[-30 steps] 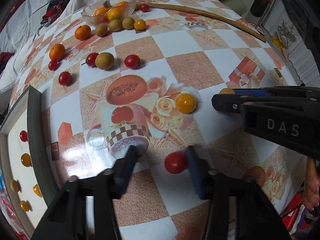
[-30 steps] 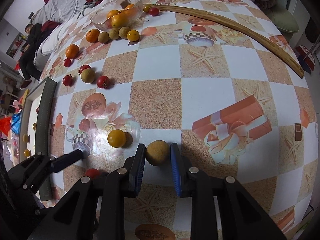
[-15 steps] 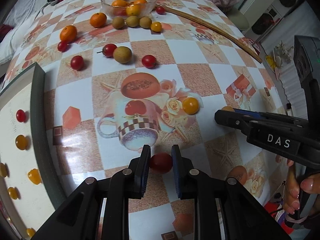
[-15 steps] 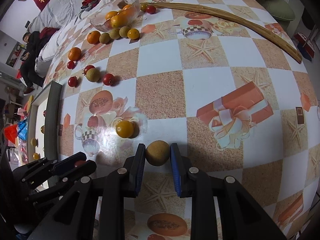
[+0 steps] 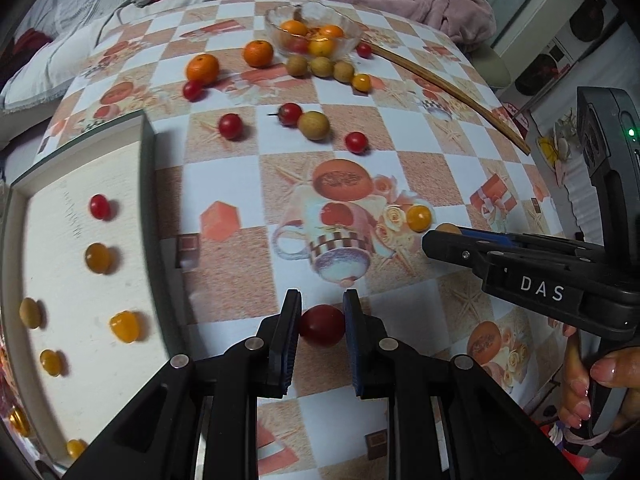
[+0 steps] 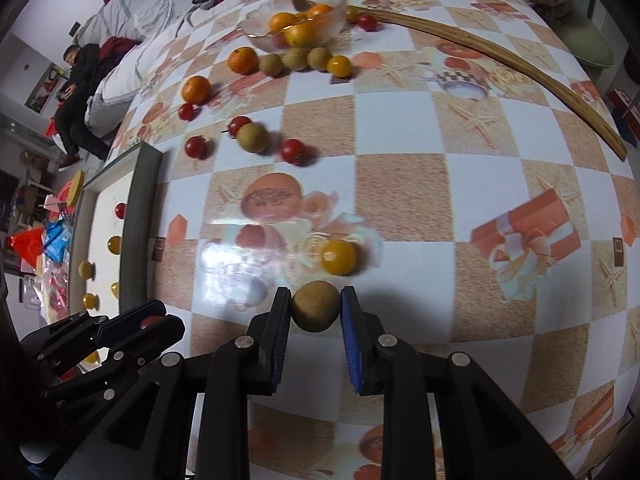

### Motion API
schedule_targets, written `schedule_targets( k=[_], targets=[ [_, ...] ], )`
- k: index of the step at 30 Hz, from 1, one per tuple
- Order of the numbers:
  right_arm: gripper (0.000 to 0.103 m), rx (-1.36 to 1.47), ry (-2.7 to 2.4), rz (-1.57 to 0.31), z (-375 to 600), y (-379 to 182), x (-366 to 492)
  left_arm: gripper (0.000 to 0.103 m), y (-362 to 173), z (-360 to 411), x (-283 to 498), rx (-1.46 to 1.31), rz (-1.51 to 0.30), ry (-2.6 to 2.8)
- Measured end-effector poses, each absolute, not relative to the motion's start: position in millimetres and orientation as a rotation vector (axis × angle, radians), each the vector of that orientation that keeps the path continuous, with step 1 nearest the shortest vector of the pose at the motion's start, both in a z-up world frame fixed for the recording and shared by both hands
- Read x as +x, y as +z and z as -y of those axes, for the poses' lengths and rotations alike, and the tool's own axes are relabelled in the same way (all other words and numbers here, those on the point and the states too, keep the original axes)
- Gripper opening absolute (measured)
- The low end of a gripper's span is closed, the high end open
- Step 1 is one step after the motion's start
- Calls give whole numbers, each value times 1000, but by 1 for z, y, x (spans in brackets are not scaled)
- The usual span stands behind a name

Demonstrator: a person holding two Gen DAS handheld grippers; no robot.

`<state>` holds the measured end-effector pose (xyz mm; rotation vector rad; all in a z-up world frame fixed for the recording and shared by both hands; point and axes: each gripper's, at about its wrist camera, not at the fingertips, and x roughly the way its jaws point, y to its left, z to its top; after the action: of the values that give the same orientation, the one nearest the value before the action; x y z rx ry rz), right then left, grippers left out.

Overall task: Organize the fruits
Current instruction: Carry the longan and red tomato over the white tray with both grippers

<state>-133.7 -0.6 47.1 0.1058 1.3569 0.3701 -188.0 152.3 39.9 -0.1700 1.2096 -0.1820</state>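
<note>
Here, table: (image 5: pixel 440 160) a checked orange-and-white cloth printed with cups, melons and gift boxes fills both views; bedding and a pink blanket lie beyond its far edge.
Tray: (image 5: pixel 72 240) left of frame, pale inside, dark rim, small red and yellow fruits spaced across it.
Stick: (image 6: pixel 500 64) long and curved, running from upper middle to right edge.
Bowl: (image 5: pixel 314 32) glass, top centre, holding oranges; loose fruits lie below it.
Right view only: a seated person (image 6: pixel 80 100) at upper left.
Left view only: a hand (image 5: pixel 592 384) at lower right gripping the other tool.
Left gripper: (image 5: pixel 322 320) bottom centre, clamped on a tomato (image 5: pixel 322 326).
Right gripper: (image 6: pixel 316 312) bottom centre, clamped on a longan (image 6: pixel 315 306).
Axis: both fruits round, none to tell.
</note>
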Motion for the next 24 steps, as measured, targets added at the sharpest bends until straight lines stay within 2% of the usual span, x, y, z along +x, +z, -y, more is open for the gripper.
schedule_targets(
  k=[12, 24],
  targets=[
    [27, 34, 509, -1347, -84, 60, -140, 23, 51, -230, -222, -242, -1169, -33],
    [27, -49, 686, -1353, -184, 62, -155, 23, 27, -308, -263, -301, -1194, 160]
  ],
)
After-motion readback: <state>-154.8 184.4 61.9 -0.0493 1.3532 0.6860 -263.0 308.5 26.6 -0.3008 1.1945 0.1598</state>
